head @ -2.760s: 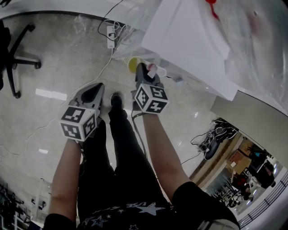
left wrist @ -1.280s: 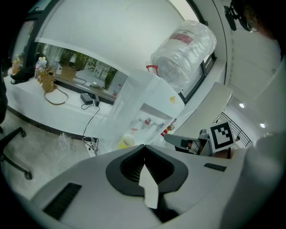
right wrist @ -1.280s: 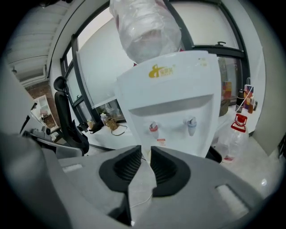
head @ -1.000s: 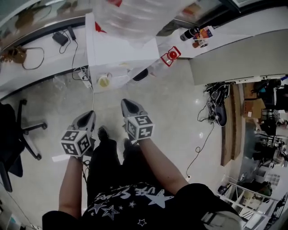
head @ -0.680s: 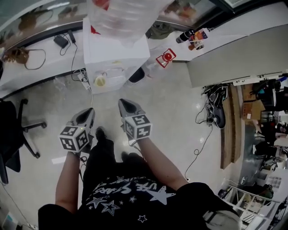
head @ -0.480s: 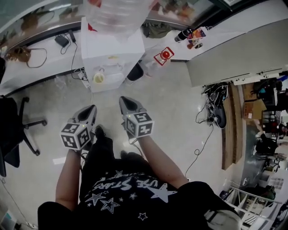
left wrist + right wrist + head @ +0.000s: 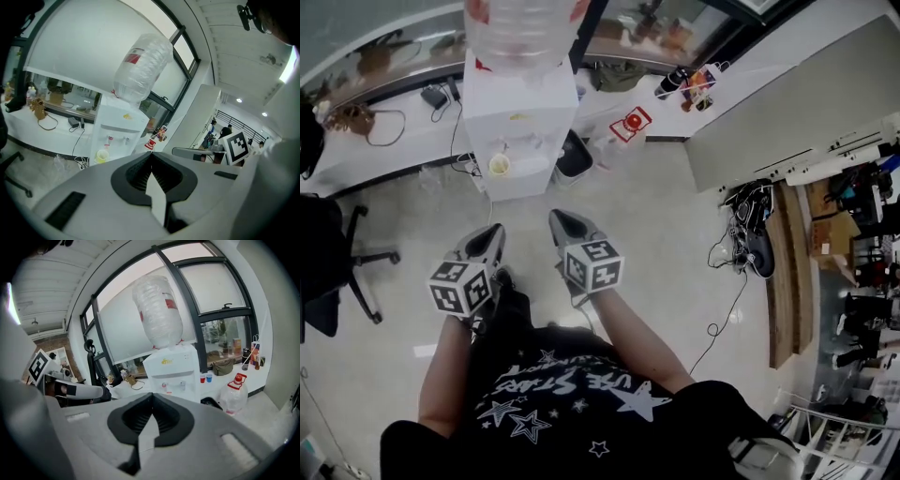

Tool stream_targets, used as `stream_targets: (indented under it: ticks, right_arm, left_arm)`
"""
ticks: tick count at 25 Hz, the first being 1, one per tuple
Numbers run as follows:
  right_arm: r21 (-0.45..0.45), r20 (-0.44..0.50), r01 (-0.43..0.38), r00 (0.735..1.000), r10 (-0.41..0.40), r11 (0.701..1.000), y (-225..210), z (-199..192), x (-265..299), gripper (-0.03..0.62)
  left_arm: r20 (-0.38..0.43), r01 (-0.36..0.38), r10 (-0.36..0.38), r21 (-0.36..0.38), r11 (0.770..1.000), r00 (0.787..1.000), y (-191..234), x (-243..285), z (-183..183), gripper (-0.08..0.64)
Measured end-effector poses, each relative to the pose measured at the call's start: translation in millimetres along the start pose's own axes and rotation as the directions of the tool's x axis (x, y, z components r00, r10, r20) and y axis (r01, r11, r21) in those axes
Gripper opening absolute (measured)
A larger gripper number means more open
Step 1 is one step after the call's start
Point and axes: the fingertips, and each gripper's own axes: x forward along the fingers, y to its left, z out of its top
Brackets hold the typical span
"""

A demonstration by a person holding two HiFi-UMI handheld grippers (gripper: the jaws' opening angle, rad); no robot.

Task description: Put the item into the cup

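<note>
A yellow cup [image 7: 498, 165] stands in the tap bay of a white water dispenser [image 7: 517, 112] that carries a big clear bottle [image 7: 523, 28]. I hold both grippers at waist height over the floor, well short of the dispenser. My left gripper [image 7: 492, 231] is shut with nothing between its fingers. So is my right gripper [image 7: 557, 217], a hand's width to its right. In the left gripper view the cup [image 7: 101, 155] shows beyond the shut left gripper [image 7: 151, 154]. The right gripper [image 7: 152, 394] points at the dispenser [image 7: 172, 371]. No loose item shows.
An office chair [image 7: 337, 272] stands at the left. A black bin [image 7: 574, 156] and a clear jug with a red cap [image 7: 630, 124] sit to the right of the dispenser. Cables and a power strip [image 7: 469, 161] lie to its left. A counter [image 7: 384, 131] runs behind.
My right gripper was up at the yellow cup 2.8 s ago; both grippers are now drawn back, far from the dispenser. Over the last second they barely moved.
</note>
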Motion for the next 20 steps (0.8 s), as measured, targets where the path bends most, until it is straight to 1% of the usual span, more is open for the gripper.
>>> stream_targets:
  ticks: [7, 12, 16, 20]
  right_arm:
    - [-0.028, 0.03, -0.035, 0.999, 0.036, 0.999, -6, -16, -54, 0.0]
    - [-0.042, 0.027, -0.058, 0.998, 0.059, 0.997, -12, -35, -96, 0.0]
    - [-0.052, 0.016, -0.092, 0.996, 0.093, 0.994, -12, -48, -127, 0.0]
    - [-0.093, 0.033, -0.122, 0.992, 0.126, 0.988, -9, -50, -144, 0.001]
  left_arm:
    - [0.039, -0.029, 0.029, 0.017, 0.999, 0.999, -42, -10, -22, 0.008]
    - [0.063, -0.054, 0.053, 0.021, 0.998, 0.997, -79, -16, -41, 0.008]
    - [0.078, -0.079, 0.077, 0.031, 0.996, 0.994, -111, -29, -55, 0.008]
    - [0.122, -0.109, 0.104, 0.035, 0.993, 0.987, -128, -42, -61, 0.008]
